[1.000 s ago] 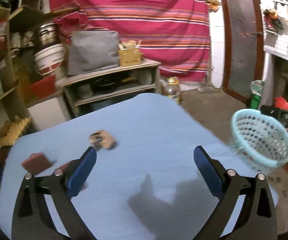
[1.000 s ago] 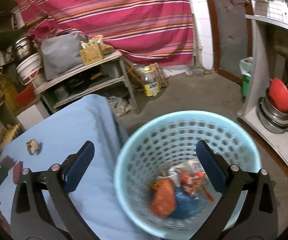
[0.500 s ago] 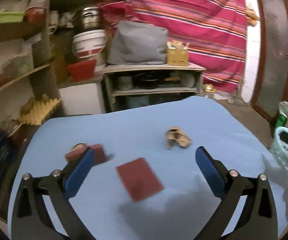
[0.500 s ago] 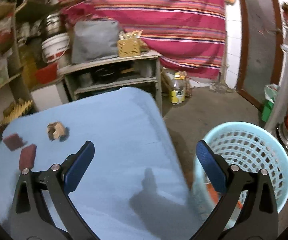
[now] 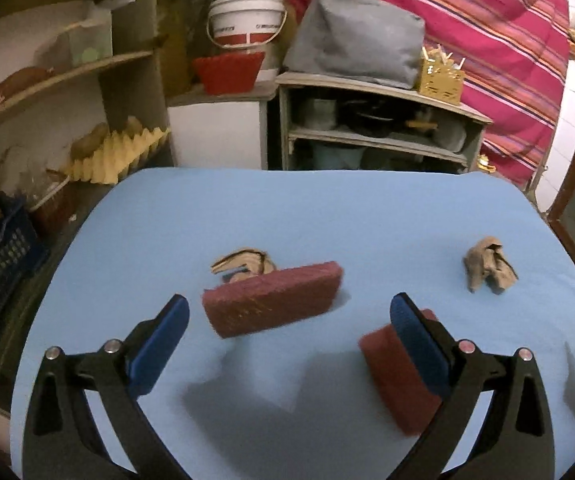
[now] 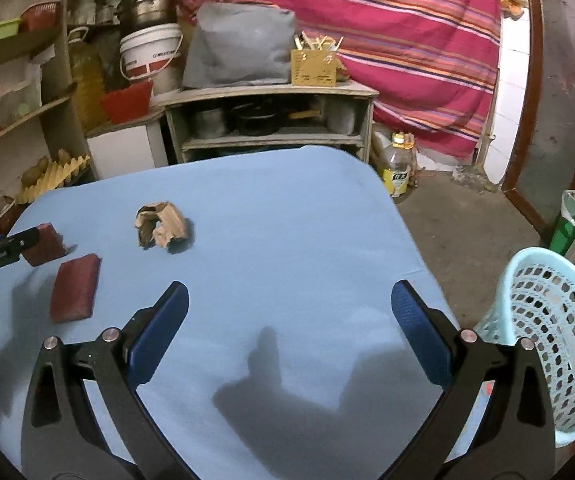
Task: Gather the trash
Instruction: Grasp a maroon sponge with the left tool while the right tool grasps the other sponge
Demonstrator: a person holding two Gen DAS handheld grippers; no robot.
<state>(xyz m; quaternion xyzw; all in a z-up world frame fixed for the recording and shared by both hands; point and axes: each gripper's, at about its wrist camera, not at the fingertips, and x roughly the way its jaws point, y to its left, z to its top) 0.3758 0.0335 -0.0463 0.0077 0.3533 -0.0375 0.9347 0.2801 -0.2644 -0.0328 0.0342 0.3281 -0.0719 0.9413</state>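
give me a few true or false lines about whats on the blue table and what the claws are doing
1. The left claw is open with nothing held. True.
2. The right claw grips the crumpled brown paper. False: it is open, and the paper lies apart on the blue table.
3. Two dark red pads lie on the table. True.
4. The light blue basket stands on the table. False: it is beside the table's right edge.

Striped red curtain [image 6: 387, 40] behind grey shelf unit [image 6: 271, 120]; wooden shelves [image 5: 59, 80] left; concrete floor [image 6: 467, 216].
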